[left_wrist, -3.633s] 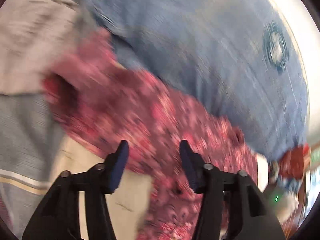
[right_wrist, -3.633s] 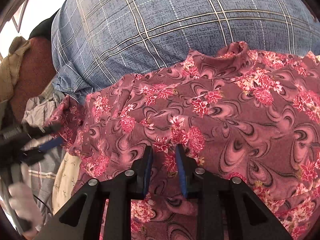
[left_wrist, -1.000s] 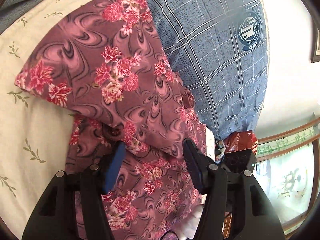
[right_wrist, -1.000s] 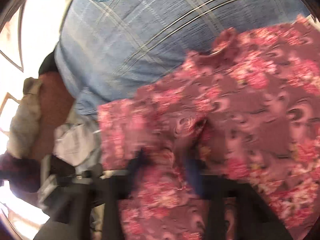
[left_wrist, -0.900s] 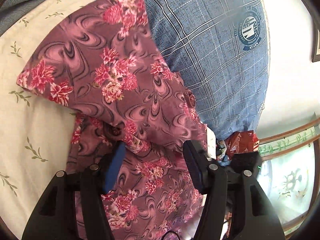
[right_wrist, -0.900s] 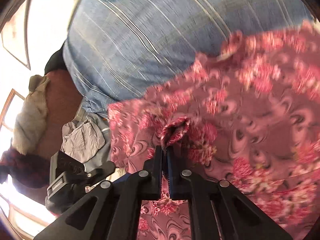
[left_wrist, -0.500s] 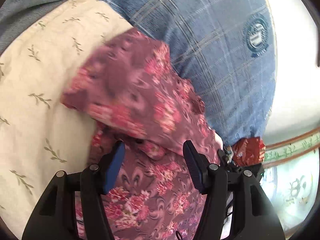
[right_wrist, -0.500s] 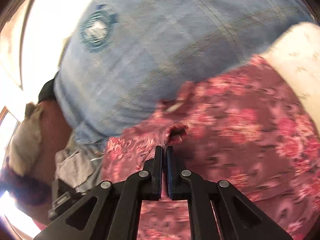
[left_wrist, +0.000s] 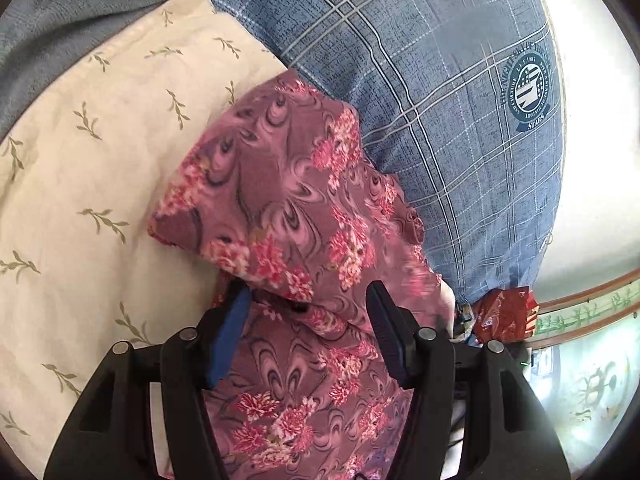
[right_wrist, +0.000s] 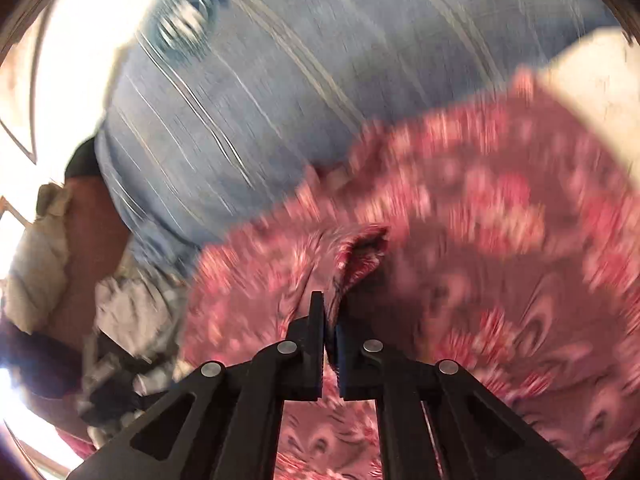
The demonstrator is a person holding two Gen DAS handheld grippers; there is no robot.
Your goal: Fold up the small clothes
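On the cream leaf-print sheet [left_wrist: 92, 168], floral garment [left_wrist: 288, 208] lay folded, long axis 6-to-12. Right gripper [right_wrist: 330, 320] clamped a fabric pinch at 12; left gripper [left_wrist: 308, 336] gaped wide, empty, above the fabric.

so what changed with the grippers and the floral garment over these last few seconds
The right gripper shut on the maroon floral garment and pulled a flap across the cream leaf-print cloth. The left gripper stayed open over it; the blue plaid bedding is unchanged.
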